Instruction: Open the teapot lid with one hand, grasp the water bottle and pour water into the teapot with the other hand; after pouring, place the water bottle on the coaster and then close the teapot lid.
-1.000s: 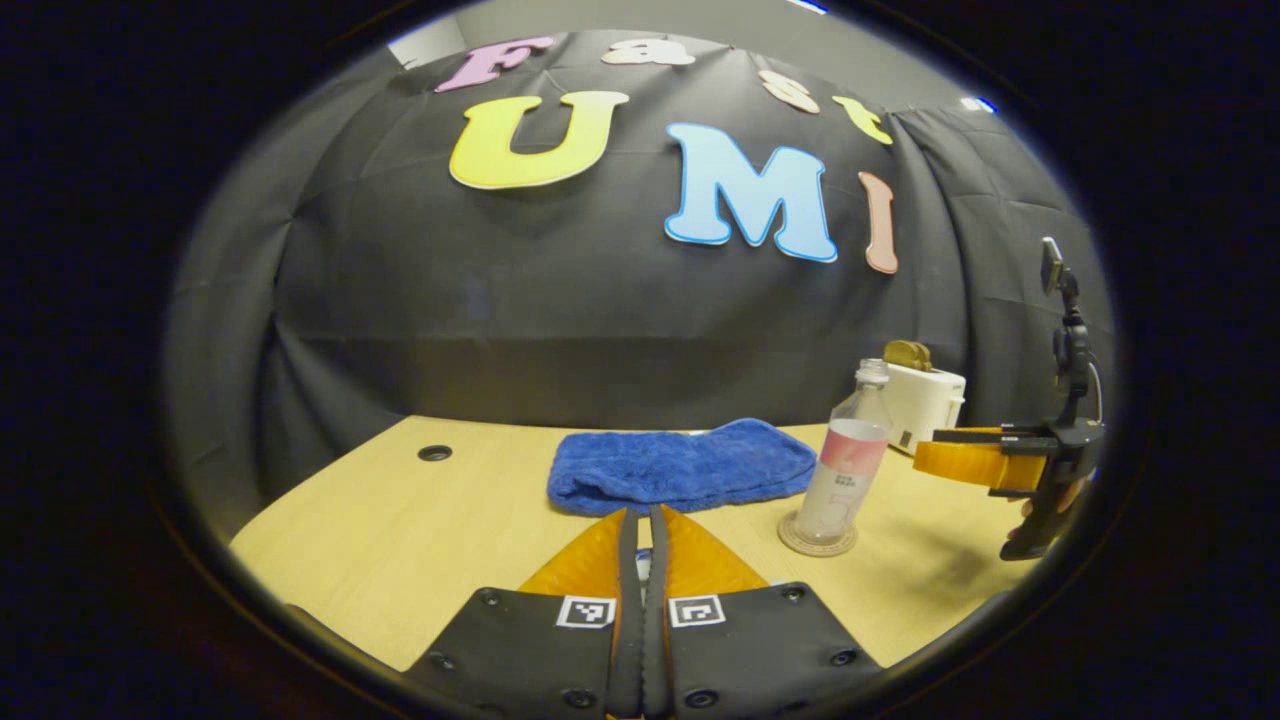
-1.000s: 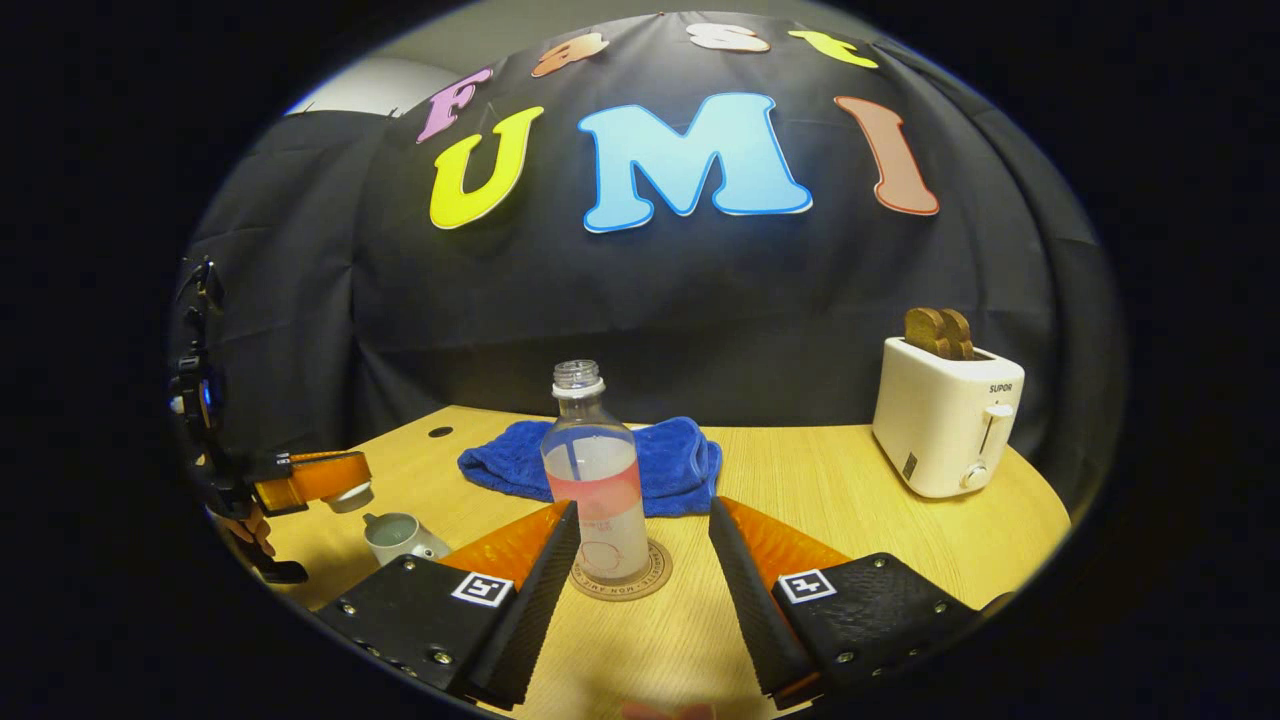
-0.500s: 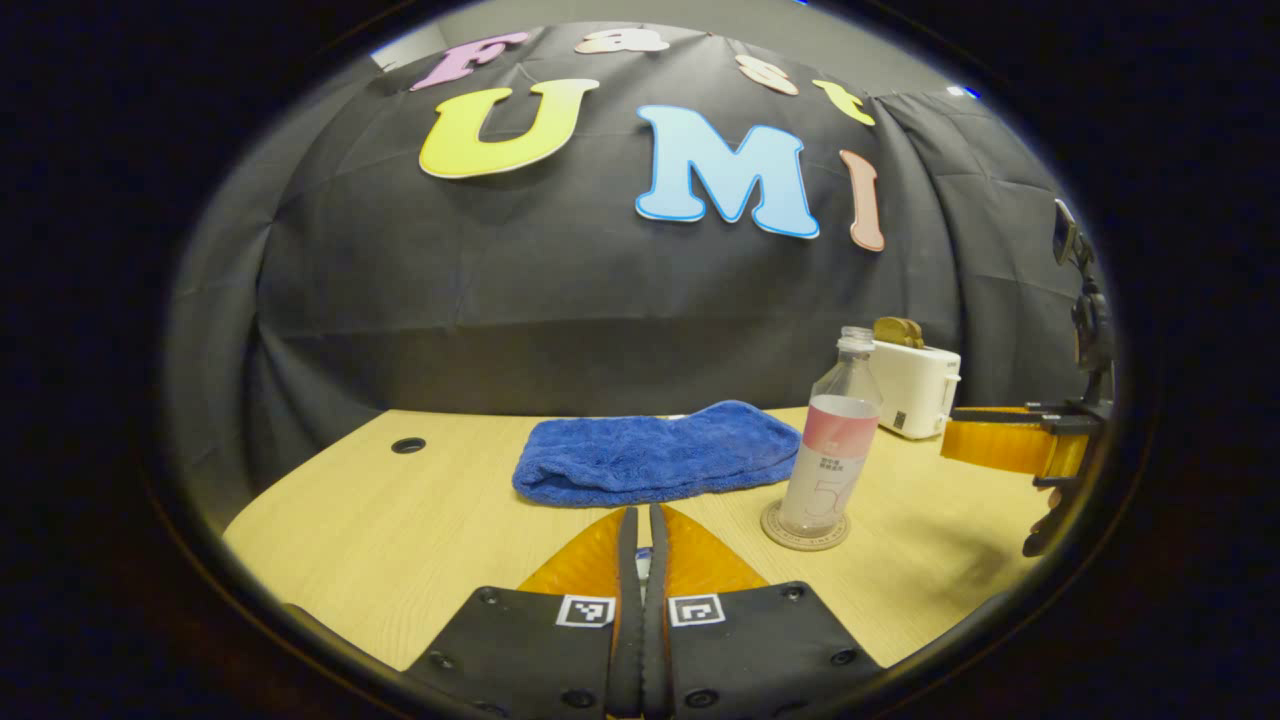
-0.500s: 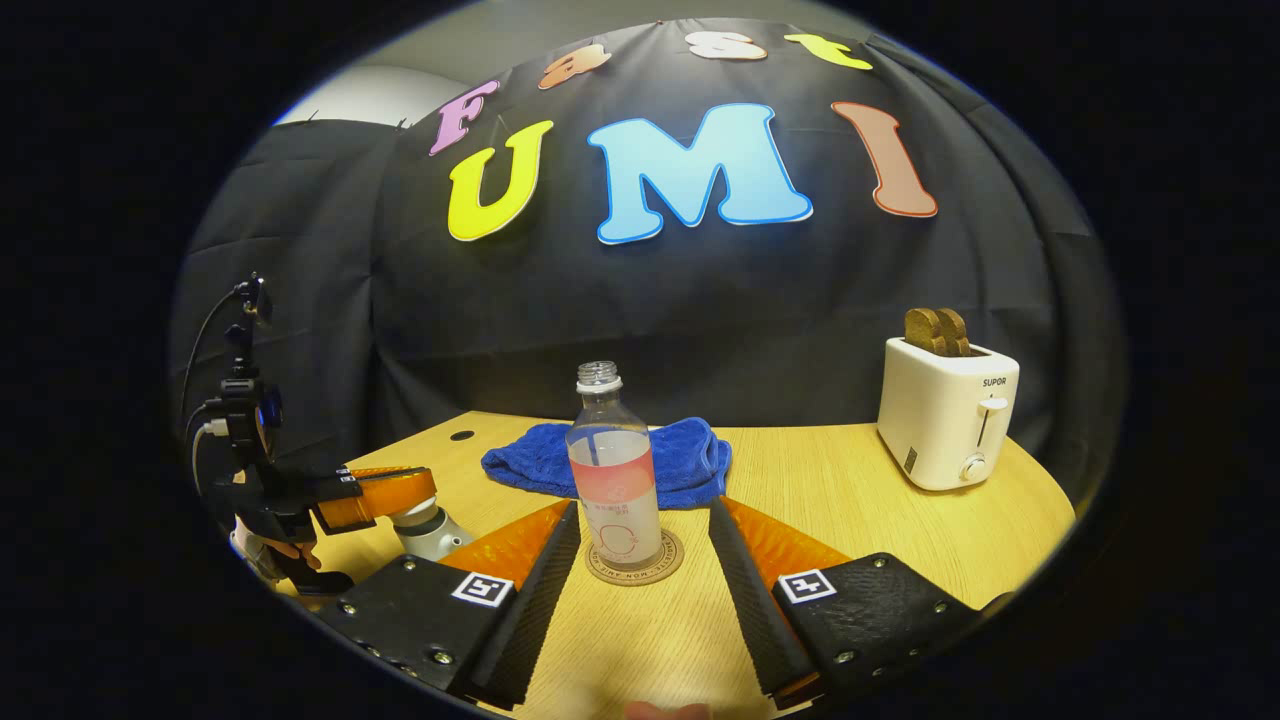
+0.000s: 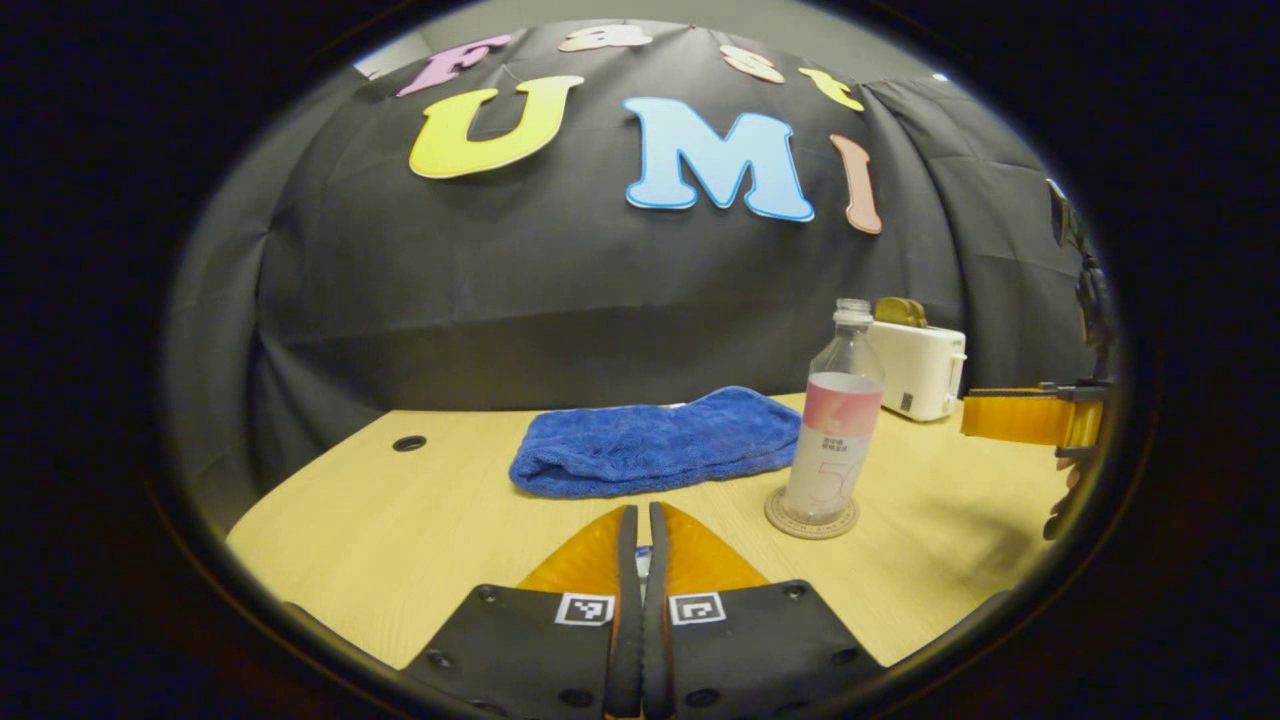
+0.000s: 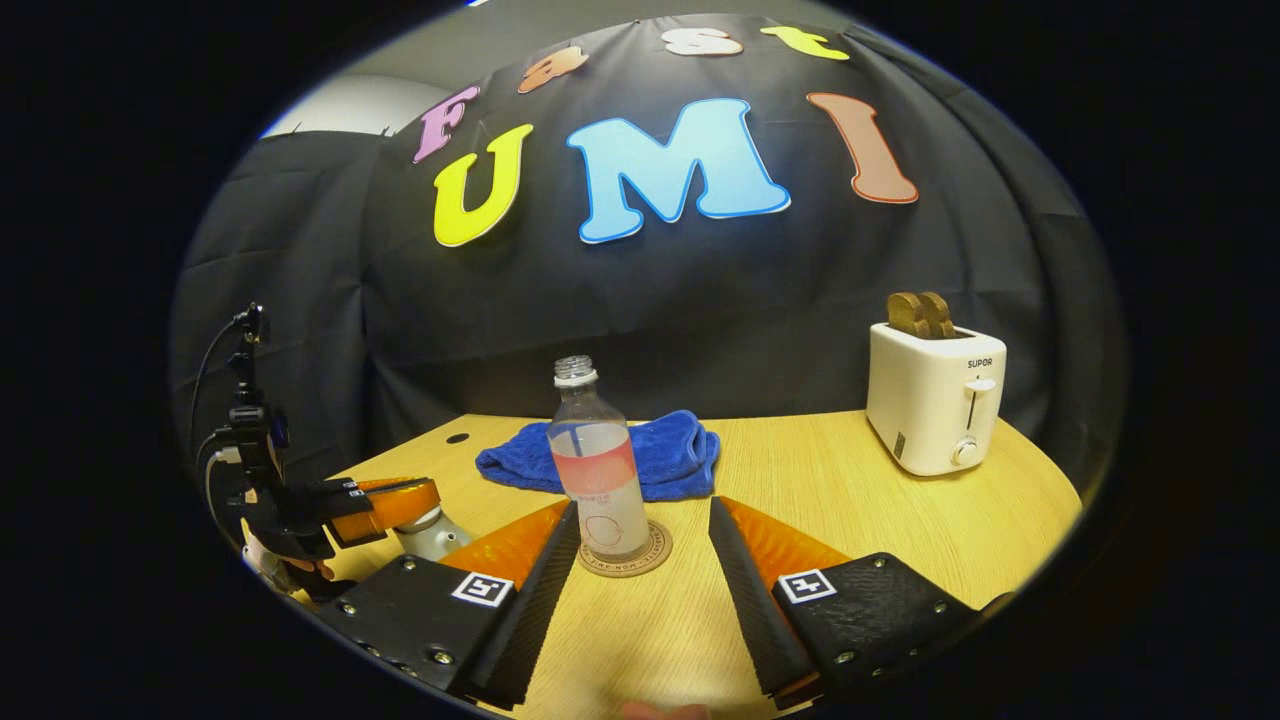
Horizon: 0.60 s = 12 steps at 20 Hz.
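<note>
Right hand-held gripper (image 6: 645, 560) stands released, jaws wide, water bottle (image 6: 597, 465) upright on the coaster (image 6: 625, 552) at its 12 o'clock. Left hand-held gripper (image 5: 640, 565) is clenched, presumably on the teapot lid, over the teapot (image 6: 425, 530) at 9 o'clock.

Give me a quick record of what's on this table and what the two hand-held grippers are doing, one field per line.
water bottle: upright on the coaster, uncapped, partly filled
right hand-held gripper: open, fingers either side of the bottle, not touching
left hand-held gripper: shut, holding something small between its fingers, likely the lid; seen from the right gripper view, it is over the teapot
towel: blue, bunched, behind the bottle
toaster: white, bread in its slots, far right
table: light wood
</note>
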Tool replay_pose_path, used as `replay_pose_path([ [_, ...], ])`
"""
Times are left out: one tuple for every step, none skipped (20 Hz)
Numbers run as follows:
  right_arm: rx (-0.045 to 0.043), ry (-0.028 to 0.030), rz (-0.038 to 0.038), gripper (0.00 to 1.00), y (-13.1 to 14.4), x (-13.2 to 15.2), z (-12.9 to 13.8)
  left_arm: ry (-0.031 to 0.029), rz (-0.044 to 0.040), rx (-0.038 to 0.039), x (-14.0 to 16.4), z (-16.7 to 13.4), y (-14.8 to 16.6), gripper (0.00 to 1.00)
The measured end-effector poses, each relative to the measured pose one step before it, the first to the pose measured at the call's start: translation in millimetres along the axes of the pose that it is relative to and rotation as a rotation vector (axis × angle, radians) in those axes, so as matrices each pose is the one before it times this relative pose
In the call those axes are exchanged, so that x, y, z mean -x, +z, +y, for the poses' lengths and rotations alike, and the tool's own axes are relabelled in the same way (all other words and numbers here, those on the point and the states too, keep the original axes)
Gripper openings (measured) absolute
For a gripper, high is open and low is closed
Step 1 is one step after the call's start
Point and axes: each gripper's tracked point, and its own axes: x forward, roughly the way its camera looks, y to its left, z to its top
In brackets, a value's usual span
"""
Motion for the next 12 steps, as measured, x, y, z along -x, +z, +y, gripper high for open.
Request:
replay_pose_path([
  [-0.00244, -0.00027, -0.00221, 0.81, 0.58, 0.70, -0.27, -0.00123, -0.00065, 0.00556, -0.39, 0.72, 0.30, 0.06],
  [0.00006, -0.00078, -0.00155, 0.81, 1.10, 0.59, 0.30, -0.00330, 0.00196, 0.00345, -0.24, -0.15, -0.72, 0.09],
  [0.00162, -0.00022, -0.00314, 0.81, 0.56, 0.53, 0.67, -0.00595, 0.00581, 0.00476, -2.30, -0.02, -2.37, 0.11],
  [0.00294, -0.00110, -0.00194, 0.81, 1.06, 0.28, 0.38, -0.00456, 0.00420, 0.00265, 2.45, -1.37, -0.05, 0.15],
  [0.00413, -0.00178, -0.00147, 0.81, 0.25, 0.71, 1.02, 0.00180, 0.00280, 0.00081, 0.87, -0.22, -0.79, 0.16],
  [0.00483, -0.00138, -0.00112, 0.81, 0.75, 0.34, 0.92, 0.00447, 0.00009, -0.00384, 1.46, 0.28, 0.34, 0.24],
  [0.00568, 0.00080, 0.00069, 0.81, -0.58, 1.03, 2.34, 0.00507, -0.00293, -0.00222, 0.57, 1.09, 2.15, 0.21],
  [0.00553, -0.00104, -0.00088, 0.81, 0.81, 0.84, 1.66, 0.00205, -0.00542, 0.00270, 3.01, 0.22, 2.32, 0.21],
  [0.00671, -0.00093, -0.00363, 0.81, 0.70, 1.55, 2.42, -0.00223, -0.00681, 0.00616, 3.88, 0.32, 2.81, 0.21],
  [0.00662, -0.00111, -0.00393, 0.81, 1.61, 1.74, 2.31, -0.00256, -0.00497, 0.00548, 3.30, -0.37, 3.74, 0.18],
  [0.00601, -0.00530, -0.00363, 0.81, 0.81, 1.72, 1.90, 0.00108, -0.00461, 0.00226, 4.46, -0.46, 2.04, 0.24],
  [0.00435, -0.00700, -0.00511, 0.81, 1.82, 2.31, 1.71, 0.00077, -0.00282, -0.00058, 4.43, -0.40, 2.50, 0.24],
])
